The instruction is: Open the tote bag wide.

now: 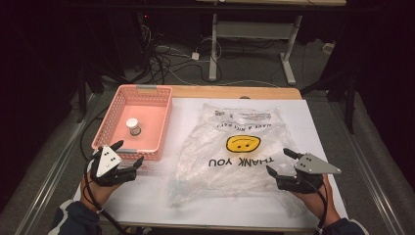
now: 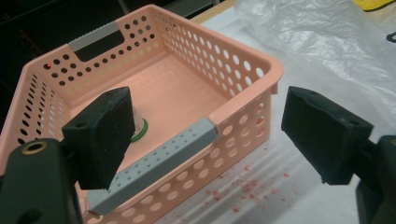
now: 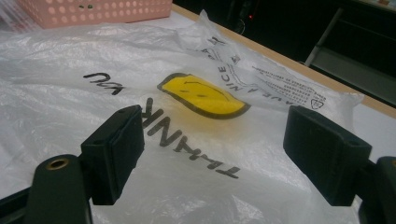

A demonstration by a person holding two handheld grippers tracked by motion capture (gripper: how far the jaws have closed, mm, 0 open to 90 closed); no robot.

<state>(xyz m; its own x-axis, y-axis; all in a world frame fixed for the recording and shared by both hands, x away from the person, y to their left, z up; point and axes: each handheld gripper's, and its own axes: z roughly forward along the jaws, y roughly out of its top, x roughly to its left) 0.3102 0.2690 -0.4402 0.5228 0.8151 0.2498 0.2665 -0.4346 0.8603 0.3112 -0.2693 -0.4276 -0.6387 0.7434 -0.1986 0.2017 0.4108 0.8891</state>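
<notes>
A clear plastic bag [image 1: 230,152] with a yellow smiley and "THANK YOU" print lies flat in the middle of the white table; the same bag [image 3: 187,107] spreads out ahead of the right gripper's jaws. A pink perforated basket [image 1: 113,122] stands at the left with a small white-lidded jar [image 1: 133,126] inside. My left gripper [image 1: 128,153] hovers open at the basket's near edge [image 2: 247,100], nothing between its jaws. My right gripper [image 1: 280,162] stands open over the bag's near right corner, not touching it. In the left gripper view the jar [image 2: 138,128] is mostly hidden behind the left jaw.
The white table top [image 1: 313,127] has a wooden strip along its far edge. Small red crumbs [image 2: 233,186] lie on the table beside the basket. Beyond the table stand a desk frame [image 1: 254,39] and loose cables on the floor.
</notes>
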